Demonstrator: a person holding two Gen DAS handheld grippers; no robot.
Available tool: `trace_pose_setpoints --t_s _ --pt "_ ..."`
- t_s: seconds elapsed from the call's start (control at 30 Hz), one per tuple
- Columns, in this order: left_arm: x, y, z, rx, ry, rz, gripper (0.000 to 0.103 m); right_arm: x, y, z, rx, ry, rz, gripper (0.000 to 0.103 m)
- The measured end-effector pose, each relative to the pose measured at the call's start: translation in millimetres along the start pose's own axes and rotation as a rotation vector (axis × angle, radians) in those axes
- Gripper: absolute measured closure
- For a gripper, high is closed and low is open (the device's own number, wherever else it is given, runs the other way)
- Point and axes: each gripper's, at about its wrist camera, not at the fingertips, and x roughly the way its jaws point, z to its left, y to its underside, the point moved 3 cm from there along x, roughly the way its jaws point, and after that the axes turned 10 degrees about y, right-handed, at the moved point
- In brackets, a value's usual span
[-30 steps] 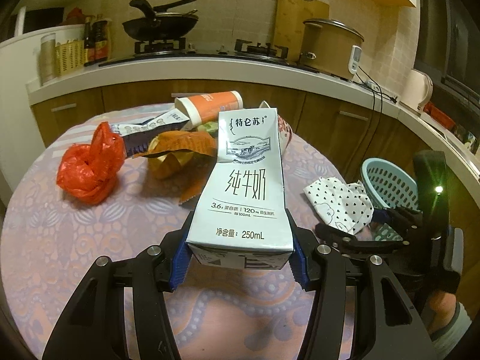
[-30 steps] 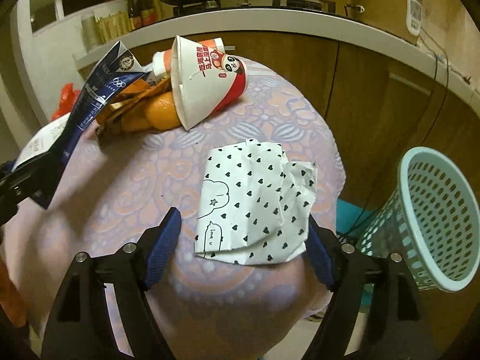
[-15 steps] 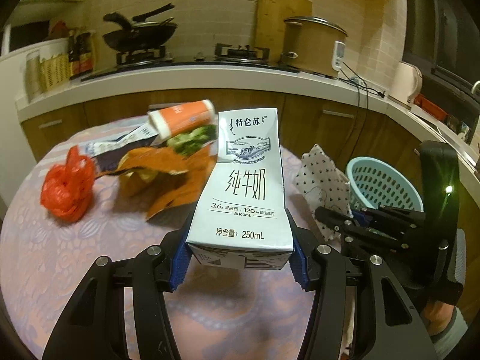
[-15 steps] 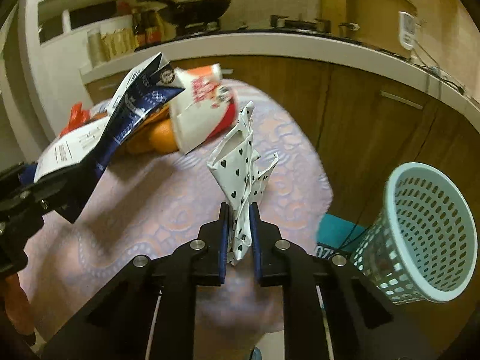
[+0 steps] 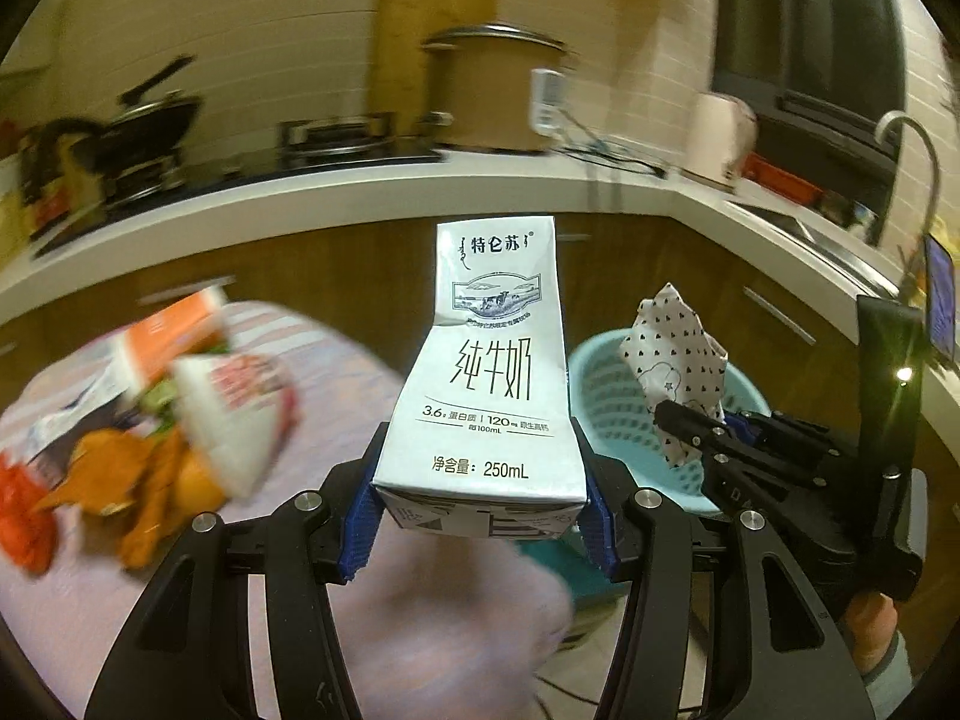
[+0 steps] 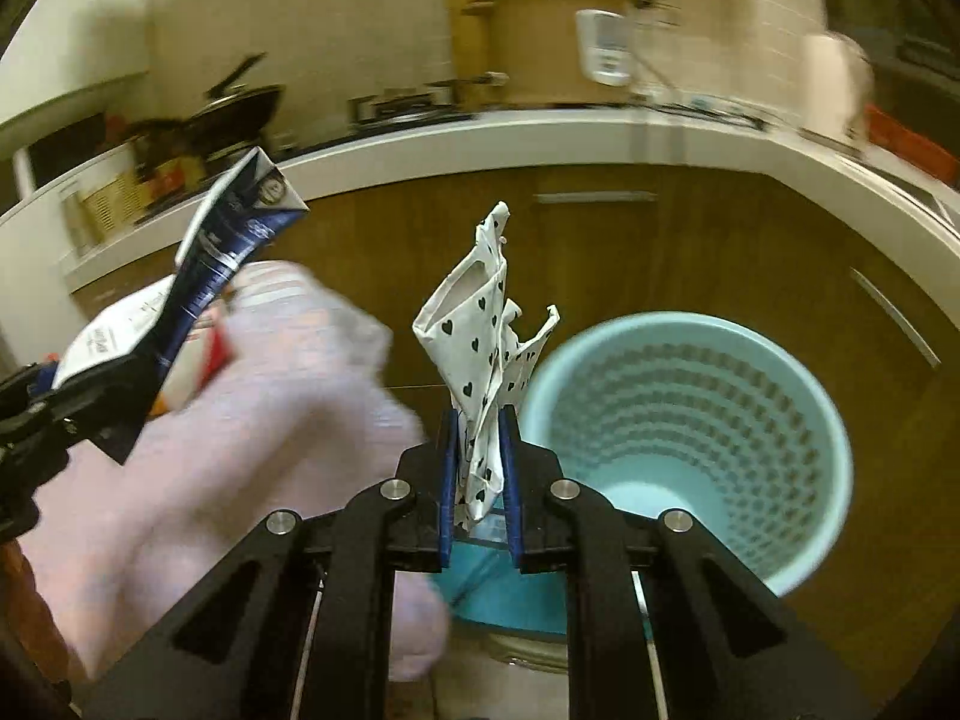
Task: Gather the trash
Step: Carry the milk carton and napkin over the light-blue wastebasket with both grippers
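— Two grippers are in the air, both tilted downward. What is the biggest thing near them?

— It is the light blue basket (image 6: 690,450), standing on the floor beside the table (image 5: 420,612).

— And the left gripper (image 5: 477,516)?

— It clamps the milk carton (image 5: 489,384) at the base; the long axis points up and away.

— The right gripper (image 6: 478,498)?

— It pinches the heart-print paper (image 6: 480,336), which stands upright just beside the basket's rim.
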Motion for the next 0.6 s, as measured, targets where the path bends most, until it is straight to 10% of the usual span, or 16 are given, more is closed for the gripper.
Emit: trace_pose_setpoints --t_s 0.6 --pt "144.3 1.6 -86.4 0.051 0.183 0.234 0.05 65.3 45.4 -126.0 0.224 0.128 0.23 0.089"
